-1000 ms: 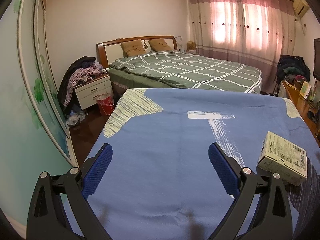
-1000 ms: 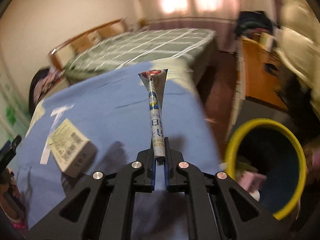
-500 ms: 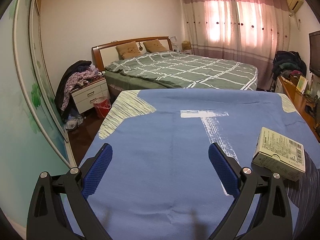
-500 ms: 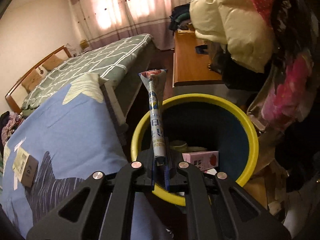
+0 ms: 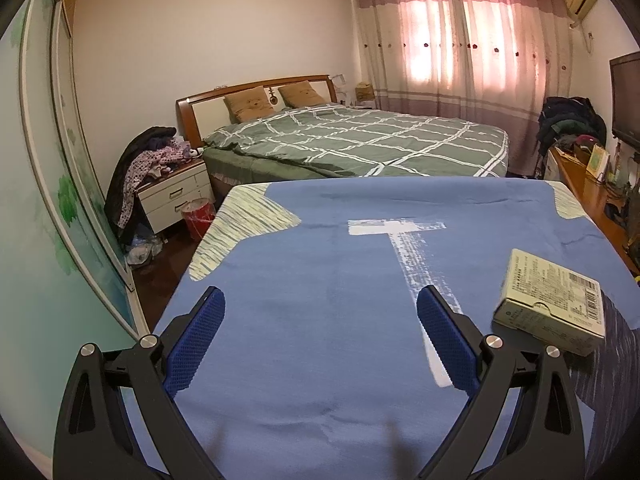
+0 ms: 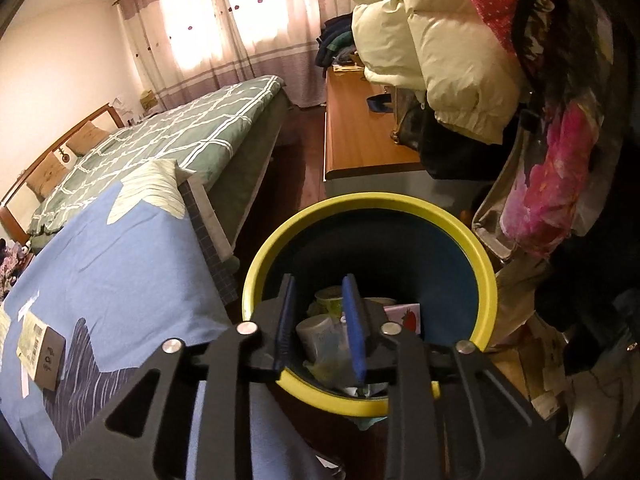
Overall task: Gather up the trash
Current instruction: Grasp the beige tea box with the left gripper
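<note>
A bedroom, seen from two handheld claws. The right gripper (image 6: 318, 320) hangs over a yellow-rimmed bin (image 6: 486, 268) standing on the floor just off the right edge of a blue bedspread (image 6: 120, 264). Its jaws are opening and nothing sits between them; past them lie cups and a pink carton among the rubbish in the bin. The left gripper (image 5: 320, 340) hovers low over the same blue bedspread, jaws wide apart and empty. The remaining piece of trash in view looks to be a pale cardboard box (image 5: 550, 300), lying flat on the spread just to the right of the left claw's right finger and slightly beyond it, its long side running away to the right. The left claw is much the nearer of the two; the box lies well to the left of the bin. Each claw is out of the other's view, and the print on the box is too small to read. The bin's near rim is cut off behind the right claw.
</note>
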Demonstrator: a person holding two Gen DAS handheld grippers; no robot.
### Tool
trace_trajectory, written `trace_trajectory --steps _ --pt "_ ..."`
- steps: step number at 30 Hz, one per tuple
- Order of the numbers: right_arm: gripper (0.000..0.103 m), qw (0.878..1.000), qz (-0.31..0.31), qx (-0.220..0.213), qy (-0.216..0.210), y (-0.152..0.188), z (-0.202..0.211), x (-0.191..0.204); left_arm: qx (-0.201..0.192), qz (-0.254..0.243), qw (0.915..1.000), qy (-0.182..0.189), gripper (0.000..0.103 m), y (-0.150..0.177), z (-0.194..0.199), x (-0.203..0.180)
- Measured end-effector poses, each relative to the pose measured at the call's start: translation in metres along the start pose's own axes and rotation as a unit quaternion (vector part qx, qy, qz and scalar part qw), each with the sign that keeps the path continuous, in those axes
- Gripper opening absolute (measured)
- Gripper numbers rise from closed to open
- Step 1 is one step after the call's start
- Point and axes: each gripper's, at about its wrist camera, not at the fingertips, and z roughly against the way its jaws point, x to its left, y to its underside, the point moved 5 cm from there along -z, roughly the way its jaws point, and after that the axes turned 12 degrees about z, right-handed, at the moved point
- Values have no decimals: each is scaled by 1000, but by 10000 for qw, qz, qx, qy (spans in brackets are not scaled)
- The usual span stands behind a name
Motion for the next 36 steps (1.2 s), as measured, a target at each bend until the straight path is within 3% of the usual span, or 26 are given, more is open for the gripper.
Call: trace_trajectory --steps 2,9,15,20,23,28,31,34,36 --pt "30 10000 0 6 2 0 0 0 14 -92 9999 62 95 2 2 -7" --pt "31 10000 -22 -11 -86 1 0 1 259 -557 9962 610 95 17 22 -58" --pt "31 9997 -54 -64 -217 0 1 1 598 -940 9837 1415 95 35 53 -131" --pt "31 9992 -94 -105 -368 -1 1 1 704 -1331 9776 1467 95 51 58 -183" --pt "32 9988 -148 -105 -448 -1 1 0 839 -1463 9782 1213 95 57 43 -199" --pt "32 9982 -204 -101 -554 -1 -1 -1 1215 -1146 9810 988 96 55 18 -169" --pt "32 9980 -202 -119 -581 -1 0 0 1214 -865 9866 670 95 42 9 -124" --pt "32 9980 -186 -129 -594 -2 -1 2 1125 -473 9925 124 95 25 -3 -67" --pt "32 9979 -177 -133 -607 -2 -1 4 1152 -127 9932 45 95 16 -6 -44"
